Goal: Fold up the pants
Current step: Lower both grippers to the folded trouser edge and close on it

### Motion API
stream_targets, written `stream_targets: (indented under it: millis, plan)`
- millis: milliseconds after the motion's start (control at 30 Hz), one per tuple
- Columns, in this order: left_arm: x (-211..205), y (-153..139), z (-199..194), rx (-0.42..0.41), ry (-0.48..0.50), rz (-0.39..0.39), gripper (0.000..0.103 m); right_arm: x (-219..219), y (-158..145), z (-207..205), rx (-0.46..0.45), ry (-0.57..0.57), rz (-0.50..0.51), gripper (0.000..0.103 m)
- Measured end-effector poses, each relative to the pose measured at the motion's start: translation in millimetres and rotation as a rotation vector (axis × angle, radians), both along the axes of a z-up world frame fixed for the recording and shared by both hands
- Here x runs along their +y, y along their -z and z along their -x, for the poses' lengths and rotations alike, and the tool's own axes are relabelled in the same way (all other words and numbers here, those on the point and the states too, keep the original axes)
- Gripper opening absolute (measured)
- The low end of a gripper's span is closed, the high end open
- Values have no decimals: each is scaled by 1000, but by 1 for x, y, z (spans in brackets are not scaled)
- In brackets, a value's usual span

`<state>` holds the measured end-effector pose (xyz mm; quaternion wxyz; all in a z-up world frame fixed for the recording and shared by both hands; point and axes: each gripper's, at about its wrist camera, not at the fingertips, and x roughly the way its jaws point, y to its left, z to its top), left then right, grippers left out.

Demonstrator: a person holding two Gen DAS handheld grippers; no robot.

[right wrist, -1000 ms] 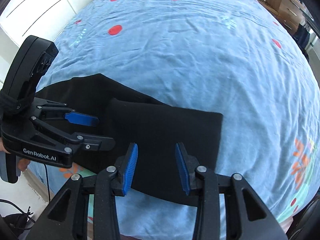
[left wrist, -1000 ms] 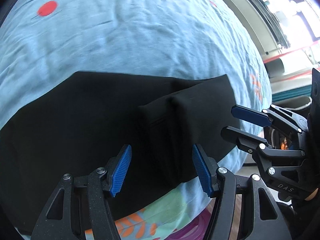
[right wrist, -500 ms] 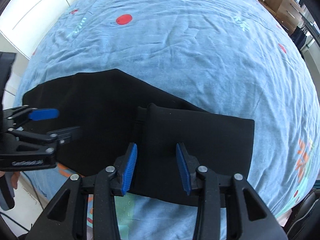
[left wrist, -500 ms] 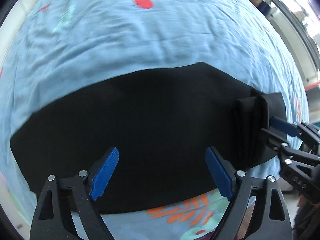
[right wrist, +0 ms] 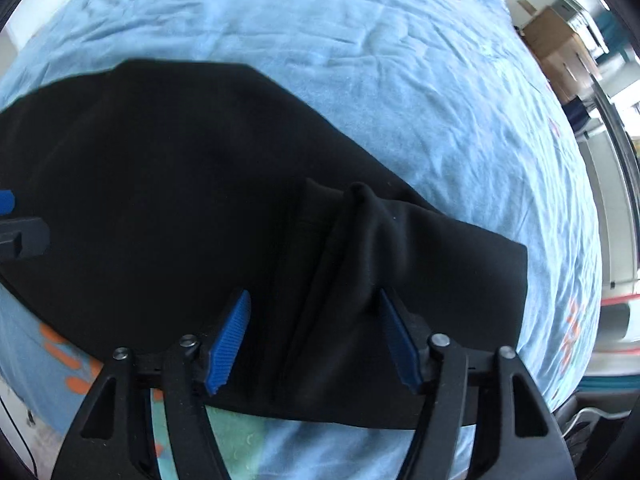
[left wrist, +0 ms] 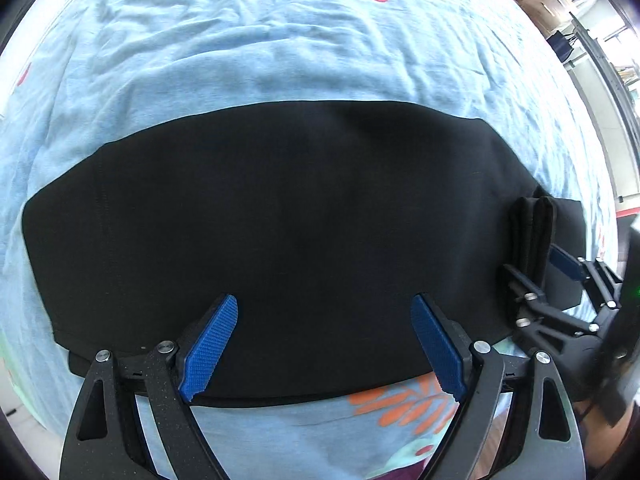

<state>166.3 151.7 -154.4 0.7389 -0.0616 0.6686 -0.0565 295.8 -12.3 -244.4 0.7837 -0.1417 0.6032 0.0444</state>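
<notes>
Black pants (left wrist: 280,216) lie flat along the near edge of a blue bedsheet (left wrist: 280,40). A bunched fold ridge (right wrist: 344,248) crosses them near one end; it also shows in the left wrist view (left wrist: 532,232). My left gripper (left wrist: 324,344) is open wide and empty, over the pants' near edge. My right gripper (right wrist: 314,336) is open and empty, its fingers on either side of the ridge; it shows in the left wrist view (left wrist: 536,276) at the right.
The sheet has red dots and orange leaf prints (left wrist: 404,400). The bed's near edge runs just below the pants. Cardboard boxes (right wrist: 560,44) and furniture stand beyond the far right side. A fingertip of the left gripper (right wrist: 8,216) shows at the left edge.
Both grippers have moved left along the pants. The left one has opened wider and now faces the long flat part. The right one has opened wider and sits over the ridge.
</notes>
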Motion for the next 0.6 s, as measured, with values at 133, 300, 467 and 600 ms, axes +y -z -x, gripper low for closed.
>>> stream_targets:
  millis: [133, 300, 467, 600]
  plan:
    - [7, 2, 2, -3, -44, -6, 85, -12, -3, 0, -8, 17, -56, 37]
    - [12, 0, 3, -6, -49, 7, 85, -19, -7, -1, 2, 3, -119, 0]
    - [27, -5, 8, -5, -55, 22, 85, -24, -22, 5, -13, 36, -212, 0]
    - [38, -4, 10, 3, -65, 25, 85, -15, -32, 3, -32, 27, -243, 0]
